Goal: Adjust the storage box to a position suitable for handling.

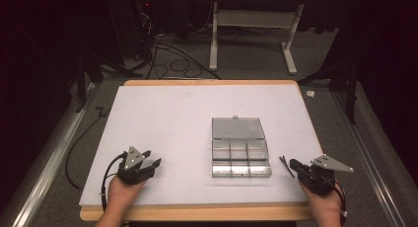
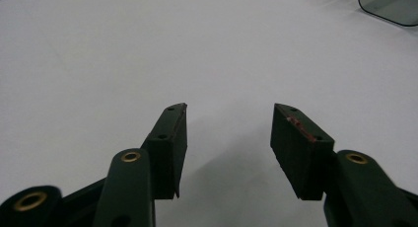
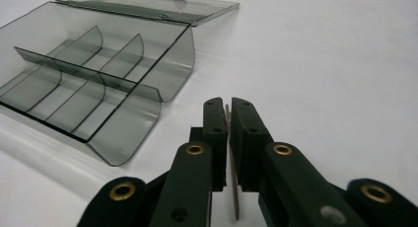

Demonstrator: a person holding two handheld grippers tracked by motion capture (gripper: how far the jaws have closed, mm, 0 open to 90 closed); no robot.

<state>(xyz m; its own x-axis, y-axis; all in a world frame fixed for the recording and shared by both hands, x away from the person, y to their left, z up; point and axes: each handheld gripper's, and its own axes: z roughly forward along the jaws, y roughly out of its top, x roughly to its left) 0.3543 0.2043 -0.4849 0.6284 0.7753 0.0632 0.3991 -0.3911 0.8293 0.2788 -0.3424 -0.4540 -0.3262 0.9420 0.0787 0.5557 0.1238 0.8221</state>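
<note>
A clear grey compartment box (image 1: pixel 240 160) stands open on the white board (image 1: pixel 162 118), its lid (image 1: pixel 238 128) lying flat behind it and its compartments empty. My left gripper (image 1: pixel 153 158) rests low at the board's front left, jaws open and wide apart over bare board (image 2: pixel 229 113). A corner of the box (image 2: pixel 392 5) shows far off in the left gripper view. My right gripper (image 1: pixel 292 164) sits at the board's front right edge, to the right of the box (image 3: pixel 98 84). Its jaws (image 3: pixel 228 102) are shut on a thin brown stick (image 3: pixel 233 187), which pokes out ahead of the tips (image 1: pixel 285 166).
The board has a wooden rim (image 1: pixel 197 213) along its front. Beyond the far edge lie black cables (image 1: pixel 172 59) on grey carpet and a white table frame (image 1: pixel 251 34). Metal rails (image 1: pixel 367 158) run along both sides.
</note>
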